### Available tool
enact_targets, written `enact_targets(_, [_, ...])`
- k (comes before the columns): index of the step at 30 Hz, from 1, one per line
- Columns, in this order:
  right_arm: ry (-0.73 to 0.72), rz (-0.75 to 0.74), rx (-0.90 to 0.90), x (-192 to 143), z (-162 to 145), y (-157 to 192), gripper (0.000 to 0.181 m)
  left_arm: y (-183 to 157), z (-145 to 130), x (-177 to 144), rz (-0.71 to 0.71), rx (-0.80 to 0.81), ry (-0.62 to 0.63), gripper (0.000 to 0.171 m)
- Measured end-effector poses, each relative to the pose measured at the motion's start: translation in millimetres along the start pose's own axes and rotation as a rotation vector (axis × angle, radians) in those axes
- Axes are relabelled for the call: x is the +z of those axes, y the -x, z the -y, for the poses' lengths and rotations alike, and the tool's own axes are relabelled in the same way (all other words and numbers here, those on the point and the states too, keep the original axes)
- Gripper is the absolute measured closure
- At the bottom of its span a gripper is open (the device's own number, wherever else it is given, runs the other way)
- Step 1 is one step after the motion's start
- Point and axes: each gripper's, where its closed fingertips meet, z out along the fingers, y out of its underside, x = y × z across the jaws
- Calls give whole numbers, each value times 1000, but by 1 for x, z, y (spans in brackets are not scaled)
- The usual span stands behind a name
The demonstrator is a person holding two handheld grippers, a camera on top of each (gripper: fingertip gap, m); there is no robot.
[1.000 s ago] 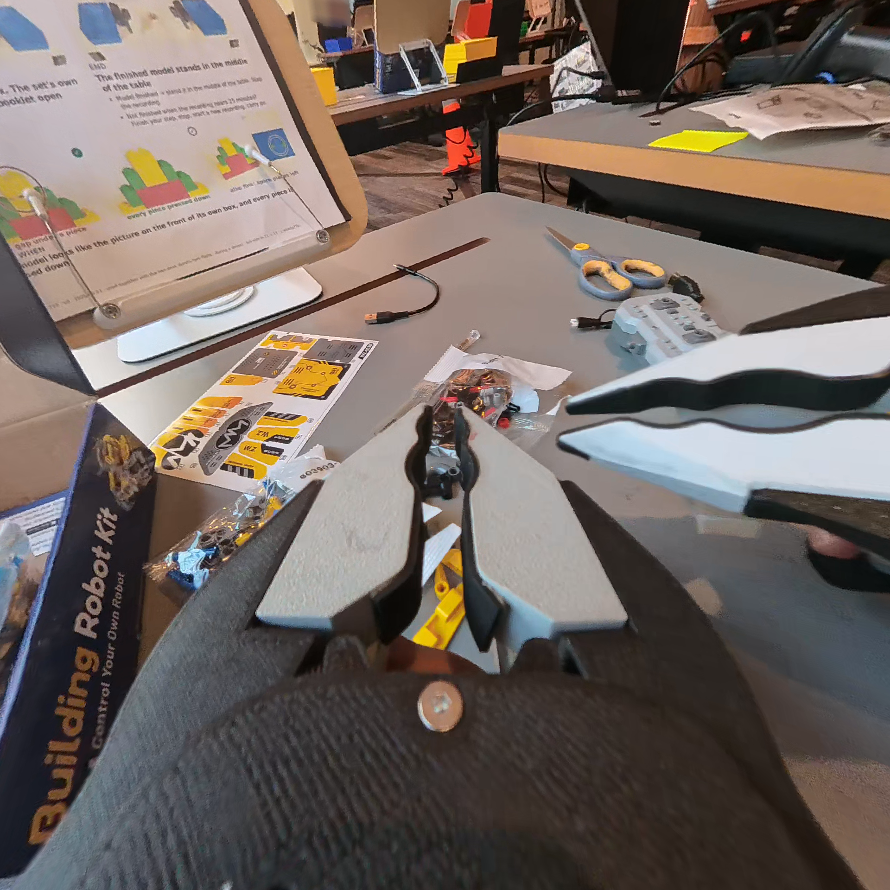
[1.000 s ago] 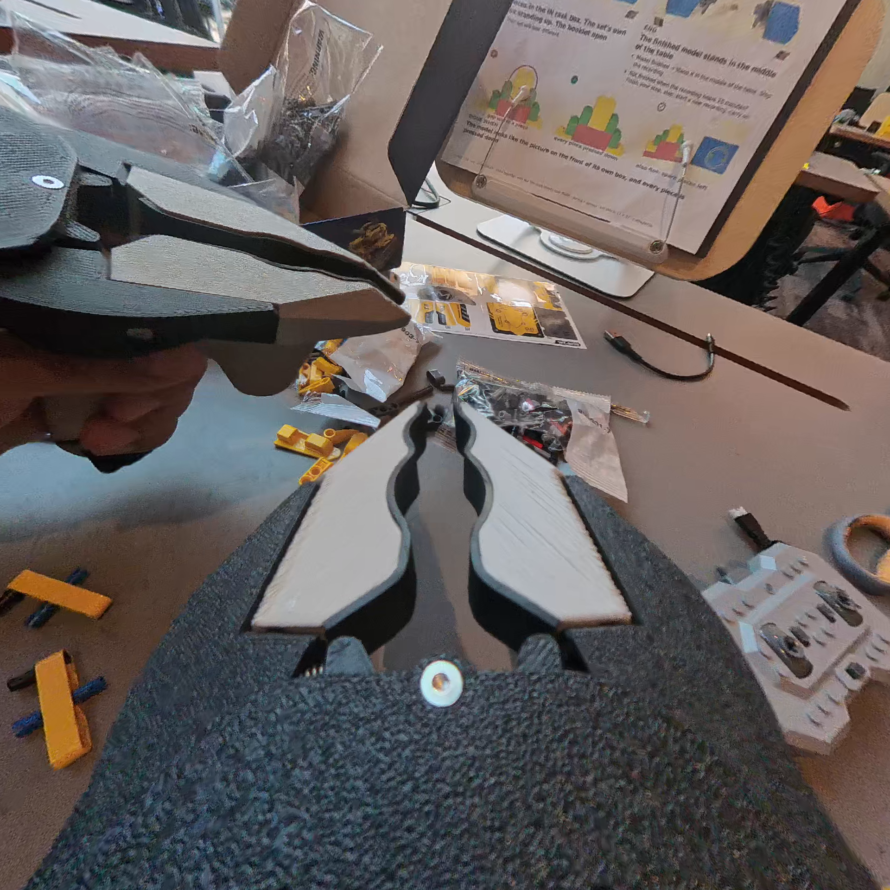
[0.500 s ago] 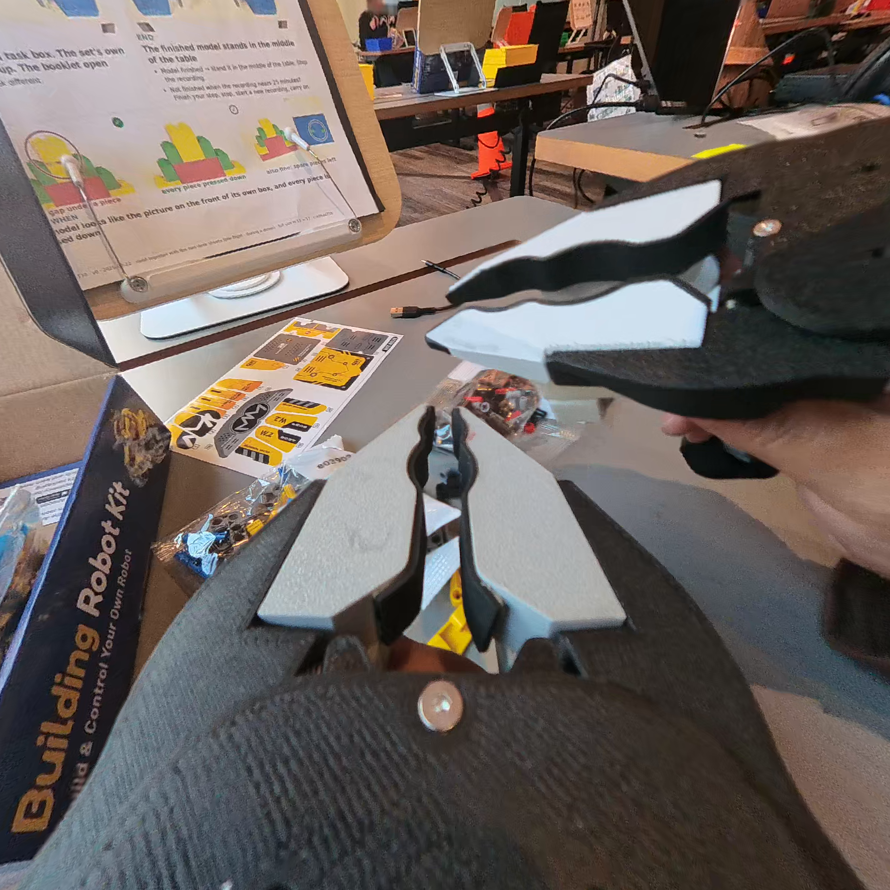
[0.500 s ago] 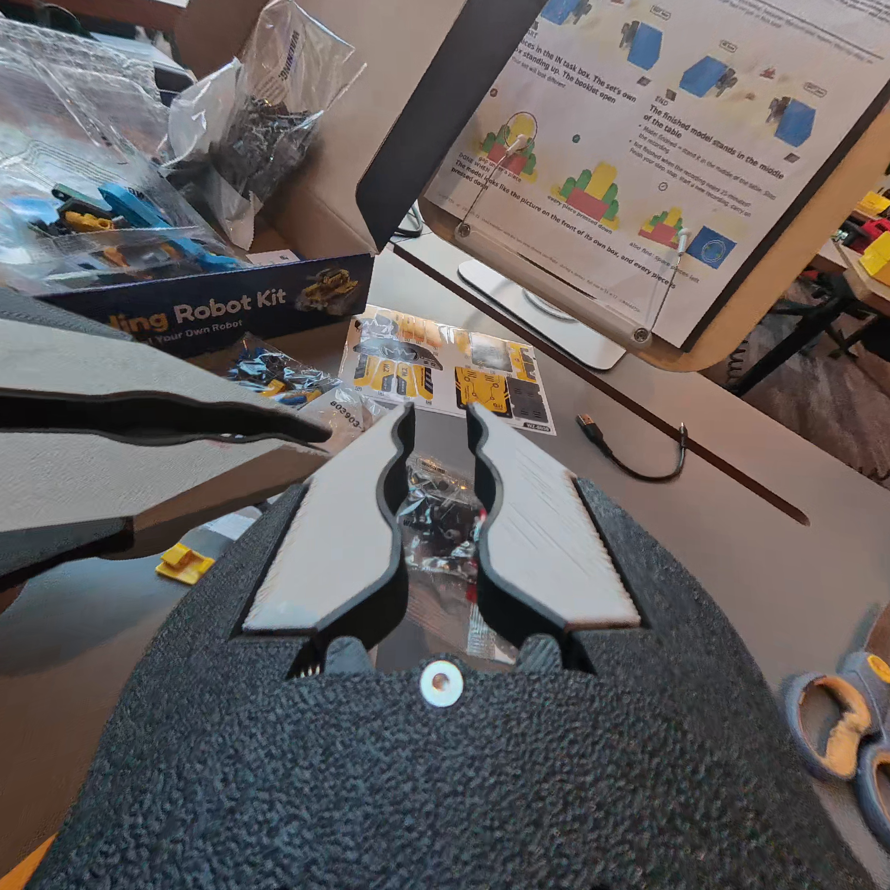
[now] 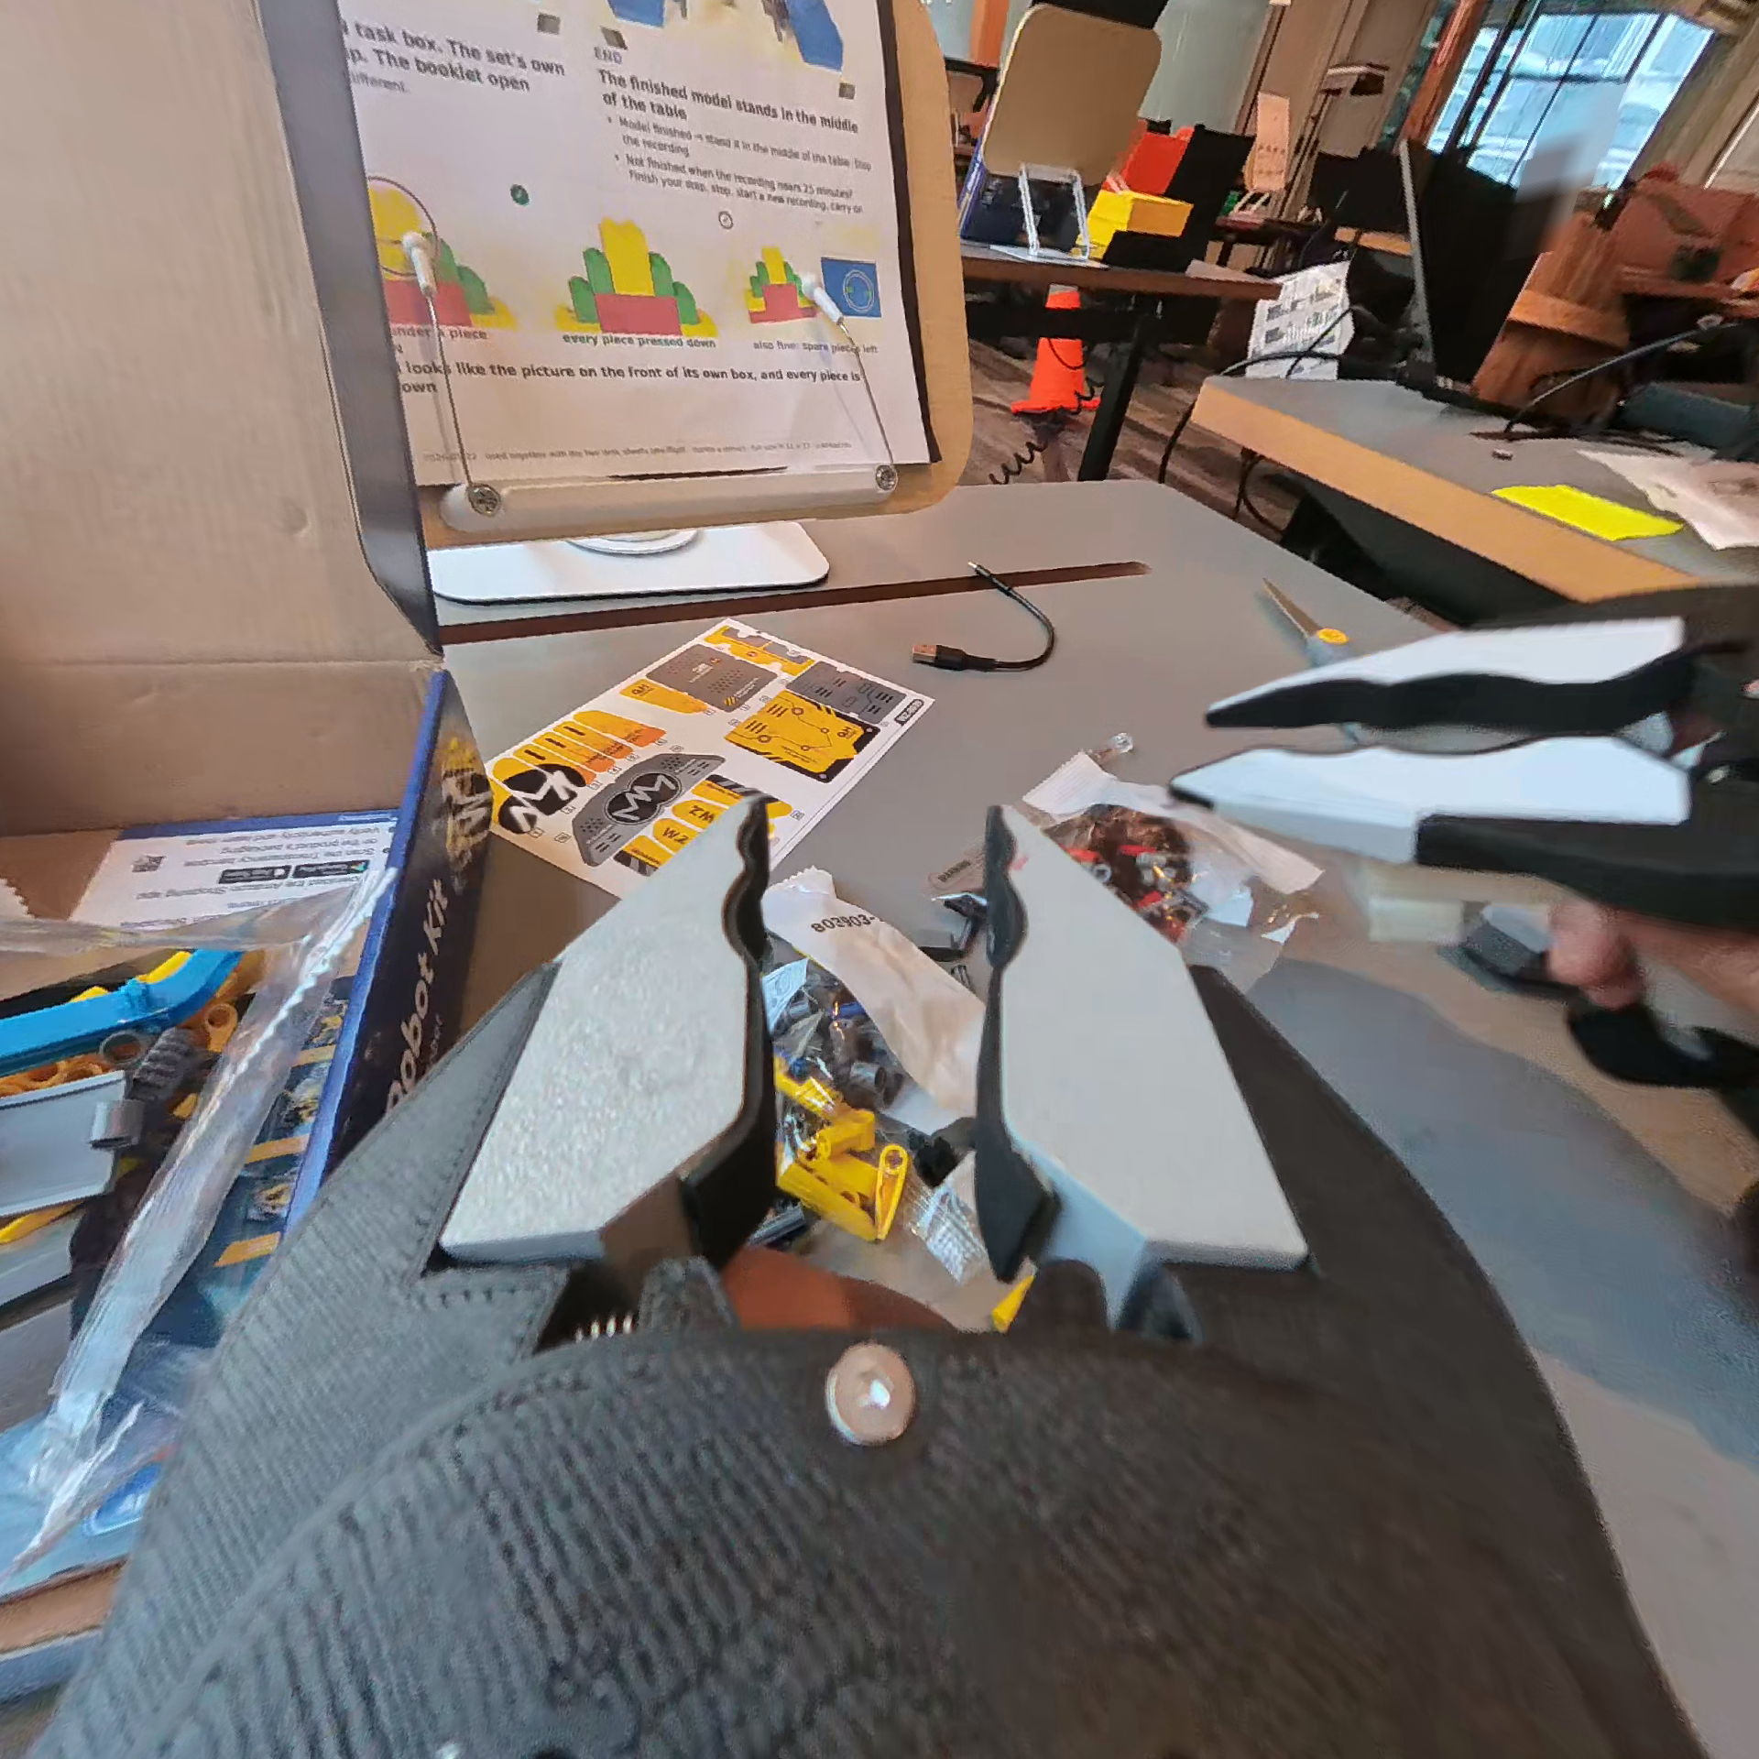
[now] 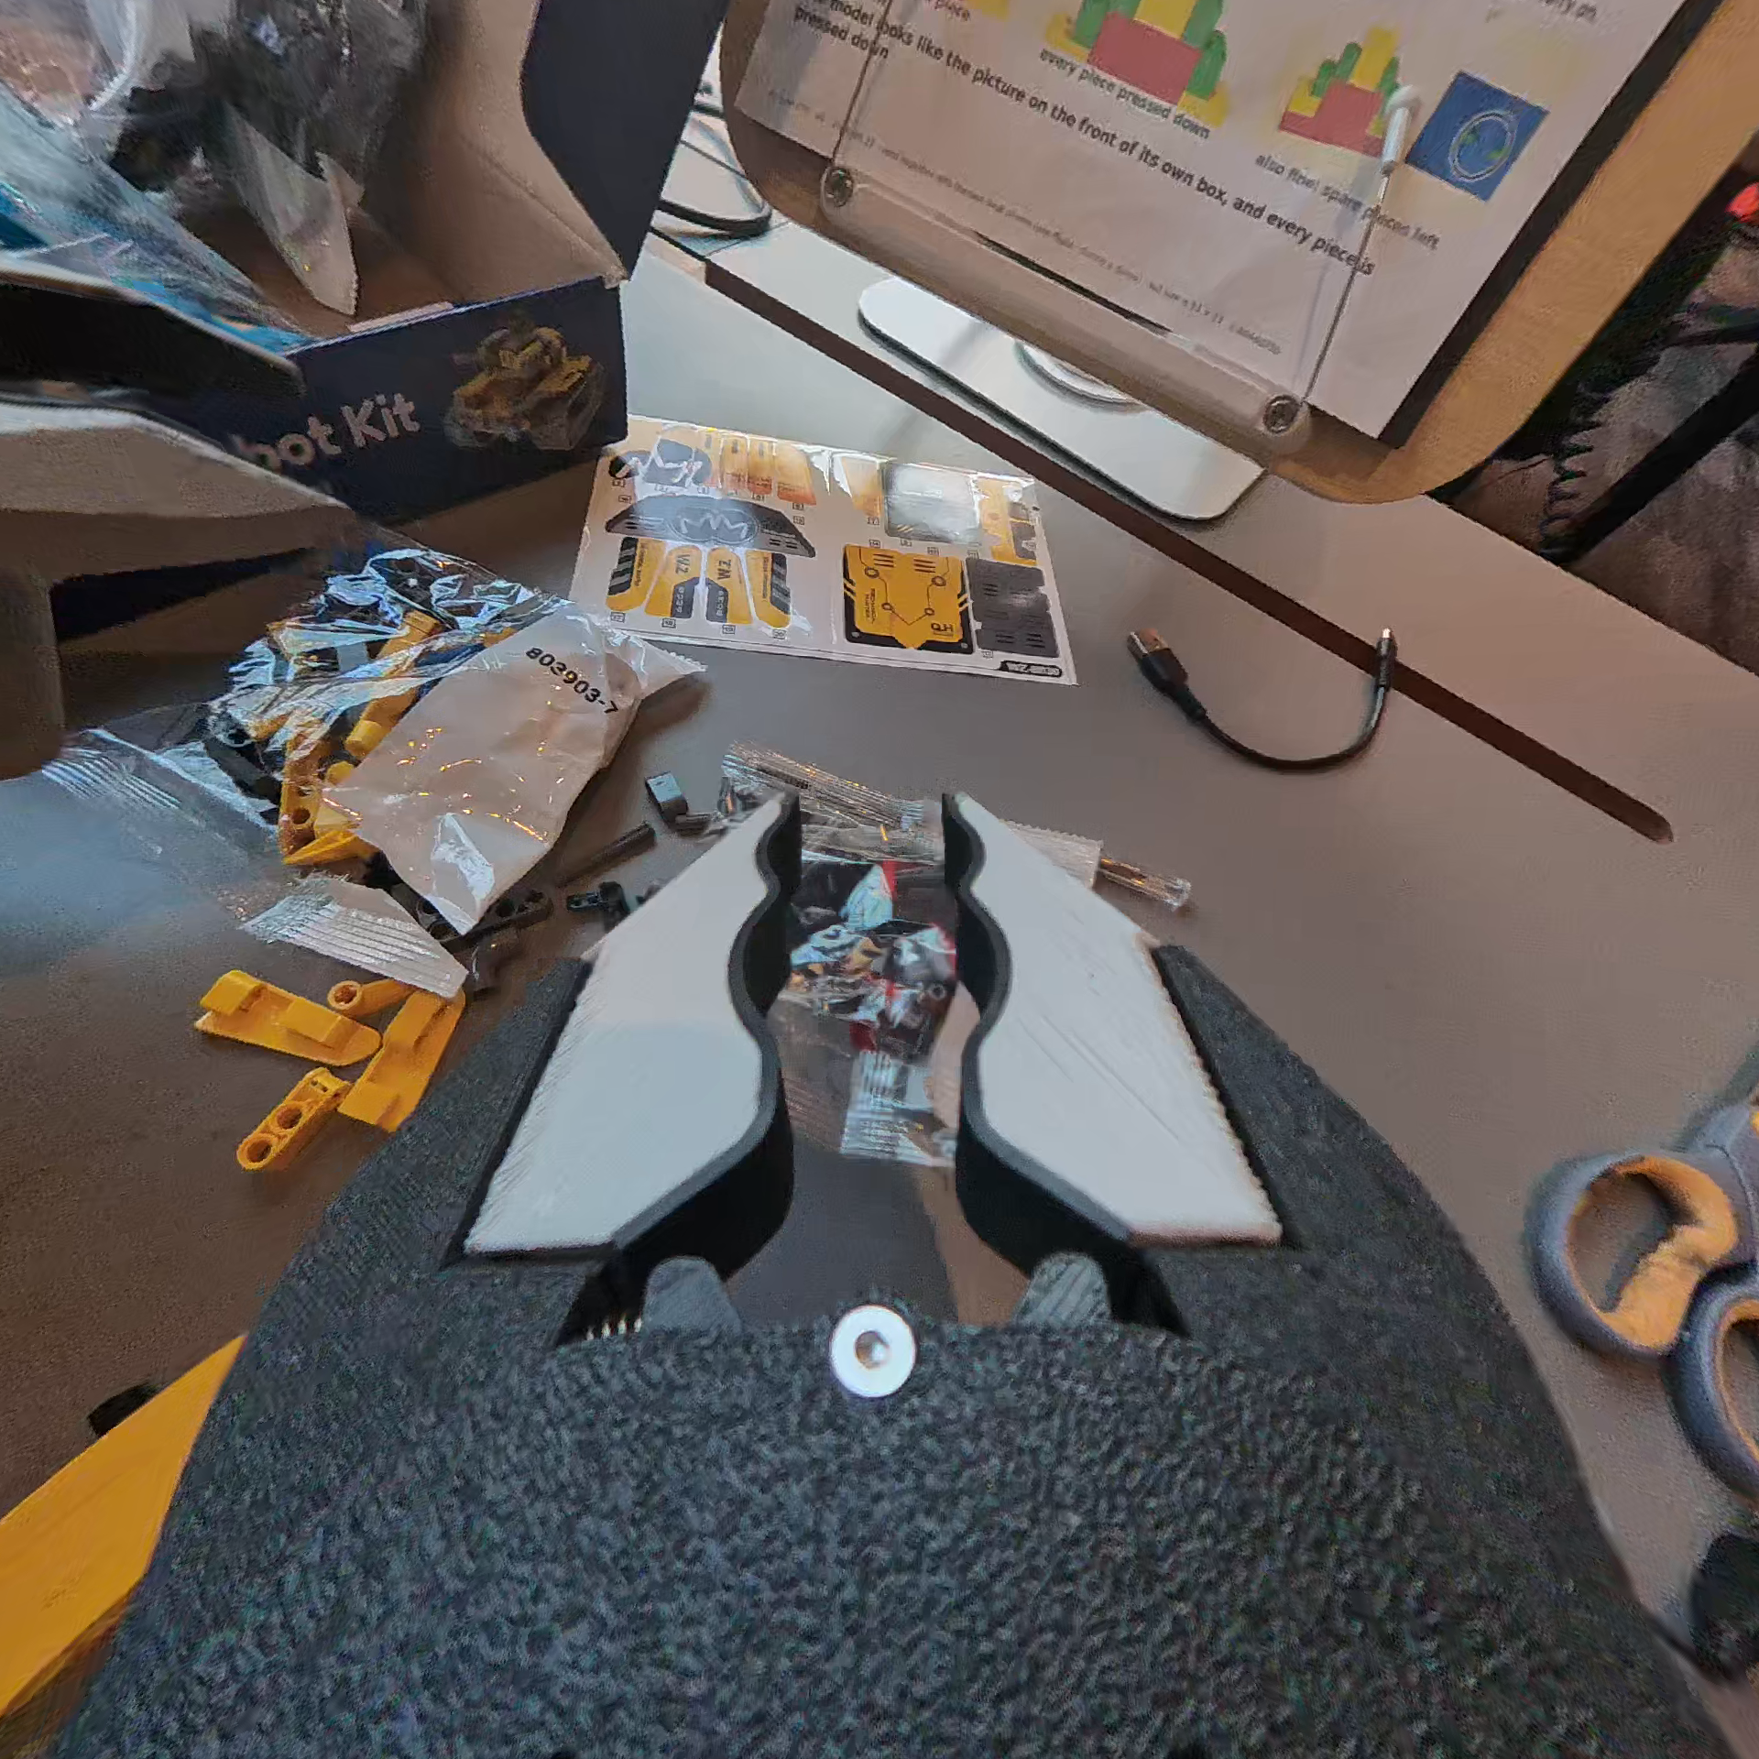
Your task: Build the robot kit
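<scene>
My left gripper [image 5: 876, 838] is open and empty, hovering over a clear bag of yellow and grey parts [image 5: 838, 1076] next to the blue kit box [image 5: 419, 952]. My right gripper [image 6: 868, 819] is open and empty, low over a small clear bag of black and red parts [image 6: 876, 952] that shows between its fingers. The right gripper also shows in the left wrist view [image 5: 1190, 752], at the right, held in a hand. One grey finger of the left gripper [image 6: 143, 504] shows at the left edge of the right wrist view, above the yellow-parts bag [image 6: 428, 733].
A yellow and grey sticker sheet [image 5: 704, 752] lies beyond the bags. An instruction board on a stand [image 5: 647, 286] stands at the back. A short USB cable [image 6: 1256, 733] and scissors [image 6: 1656, 1256] lie to the right. Loose yellow pieces [image 6: 314, 1047] lie on the grey table [image 6: 1428, 952]. The open box holds more bagged parts.
Both grippers have opened wider. The left one has swung left toward the box. The right one has come down from in front of the left one and now sits over the black-and-red bag.
</scene>
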Motion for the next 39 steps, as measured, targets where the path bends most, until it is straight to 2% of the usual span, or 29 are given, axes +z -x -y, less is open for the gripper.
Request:
enact_targets(3, [3,-31,-36,-9,0,-9,152,-1,-4,0,7,63,13,131])
enact_targets(6, [53,7,-69,-8,-11,-2,160,-4,-10,-1,-5,101,32,134])
enact_targets(13, [110,197,-215,0,-25,48,158,-10,-30,2,-40,144,116,134])
enact_targets(15, [146,146,-262,4,-31,44,142,-15,-40,4,-65,173,171,133])
enact_targets(16, [150,114,-269,5,-31,39,141,-18,-45,5,-81,183,195,129])
enact_targets(20, [102,-2,-86,-2,-22,-1,144,-27,-61,7,-98,265,256,124])
enact_targets(24, [52,13,50,-9,-17,-15,148,-26,-72,8,-77,384,312,121])
enact_targets(27, [51,23,34,-8,-16,-10,153,-27,-76,8,-91,406,333,134])
enact_targets(28, [50,41,26,-7,-16,-6,161,-23,-78,8,-79,418,350,140])
enact_targets(31, [34,100,17,-6,-13,10,164,-9,-85,9,-25,505,397,171])
enact_targets(35, [44,102,-24,-7,-14,14,168,-2,-79,8,20,512,366,171])
enact_targets(37, [38,88,-2,-9,-13,8,170,-11,-72,6,-33,476,324,154])
enact_targets(39, [16,81,34,-12,-10,1,178,-21,-65,2,-99,423,284,150])
